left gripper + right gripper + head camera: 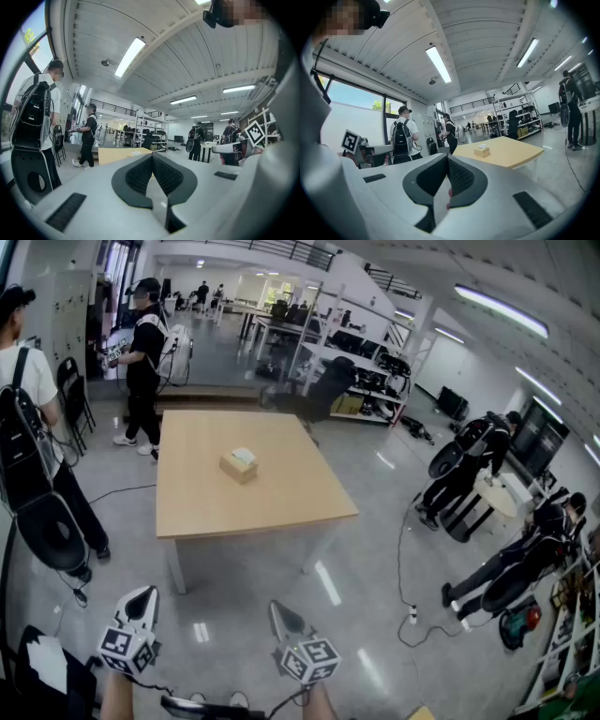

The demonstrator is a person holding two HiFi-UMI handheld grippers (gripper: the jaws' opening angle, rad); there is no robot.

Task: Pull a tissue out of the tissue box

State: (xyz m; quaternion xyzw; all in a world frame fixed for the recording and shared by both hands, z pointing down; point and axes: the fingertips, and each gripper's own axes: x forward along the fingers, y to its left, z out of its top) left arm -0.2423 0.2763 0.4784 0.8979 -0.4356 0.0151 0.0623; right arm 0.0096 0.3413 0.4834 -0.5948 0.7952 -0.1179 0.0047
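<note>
The tan tissue box with a white tissue at its top stands near the middle of the light wooden table, far ahead of both grippers. It is small in the right gripper view, where the tissue box sits on the table. My left gripper and right gripper are held low over the floor at the bottom of the head view, well short of the table. The left gripper and the right gripper both have their pads together with nothing between them.
A person with a backpack stands left of the table and another person stands behind its far left corner. Two more people bend over at the right. A cable lies on the floor. Shelves stand at the back.
</note>
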